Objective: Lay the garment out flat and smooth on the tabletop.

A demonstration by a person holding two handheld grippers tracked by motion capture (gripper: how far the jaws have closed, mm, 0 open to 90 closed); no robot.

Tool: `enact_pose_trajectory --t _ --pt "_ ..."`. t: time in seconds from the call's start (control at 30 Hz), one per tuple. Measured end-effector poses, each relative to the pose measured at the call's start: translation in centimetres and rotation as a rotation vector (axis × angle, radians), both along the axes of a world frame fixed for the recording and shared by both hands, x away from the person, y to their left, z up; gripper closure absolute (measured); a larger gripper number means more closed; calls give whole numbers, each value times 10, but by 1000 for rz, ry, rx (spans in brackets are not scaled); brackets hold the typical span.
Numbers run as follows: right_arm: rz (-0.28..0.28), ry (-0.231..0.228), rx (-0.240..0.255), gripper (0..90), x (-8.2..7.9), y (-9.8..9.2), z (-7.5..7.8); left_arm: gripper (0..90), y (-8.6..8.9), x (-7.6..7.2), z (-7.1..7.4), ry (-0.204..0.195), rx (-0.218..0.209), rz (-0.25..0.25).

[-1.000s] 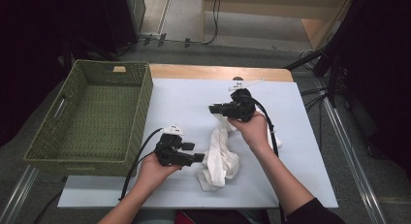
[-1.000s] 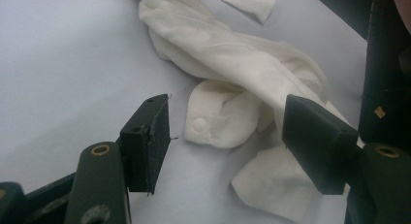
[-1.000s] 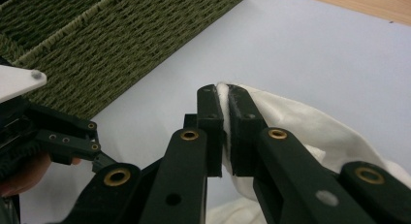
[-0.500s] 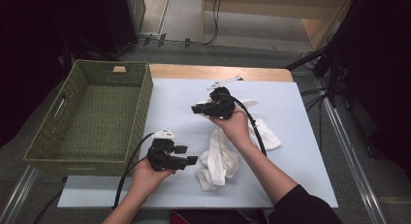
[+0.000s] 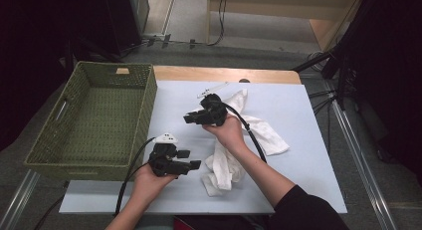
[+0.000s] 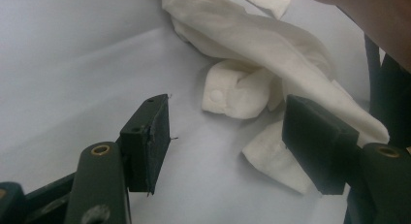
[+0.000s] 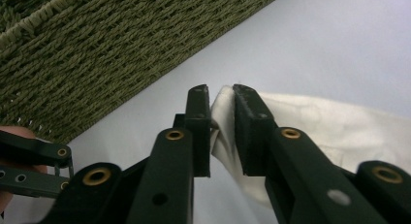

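Note:
A crumpled white cloth lies on the pale sheet in the middle of the table. My right gripper hovers left of it, pointing at the green woven basket. In the right gripper view its jaws have just been opening, and an edge of the cloth hangs loosely in the narrow gap between the pads. My left gripper rests low near the front edge, open, aimed at the cloth's near end. In the left gripper view the jaws stand wide with a buttoned cuff lying beyond them.
The basket stands at the left of the table, its inside bare. A wooden strip runs along the far edge of the table. Black cables trail from both grippers across the sheet. A dark stand rises at the far right.
My right hand has moved left toward the basket, drawing the cloth with it; part of the cloth now lies spread out to the right. Its jaws have parted slightly. The left hand has kept still.

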State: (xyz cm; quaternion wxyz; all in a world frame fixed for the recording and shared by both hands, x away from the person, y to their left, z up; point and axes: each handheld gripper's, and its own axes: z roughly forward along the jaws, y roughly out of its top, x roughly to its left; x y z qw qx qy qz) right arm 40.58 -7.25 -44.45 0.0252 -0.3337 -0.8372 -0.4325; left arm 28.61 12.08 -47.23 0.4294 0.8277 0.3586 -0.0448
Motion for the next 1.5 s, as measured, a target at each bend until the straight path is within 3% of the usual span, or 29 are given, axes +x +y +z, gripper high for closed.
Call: enact_pose_trajectory --t 0.1,0.27,0.7,0.9,1.03,1.5 --pt "-2 4 34 557 1 -6 3 346 -1 0 0 2 3 -6" --pt "-5 -10 72 434 2 -17 11 346 -4 1 0 1 1 -11" --pt "-21 7 51 386 1 -52 23 346 -8 5 -1 1 2 -24" --pt "-43 58 5 384 5 -63 6 346 -11 6 -1 0 -1 -32" --pt "-55 68 -14 380 4 -71 2 346 -13 8 -1 1 -2 -30" --pt "-95 35 5 381 -11 -101 6 345 -22 22 0 -14 3 -35"
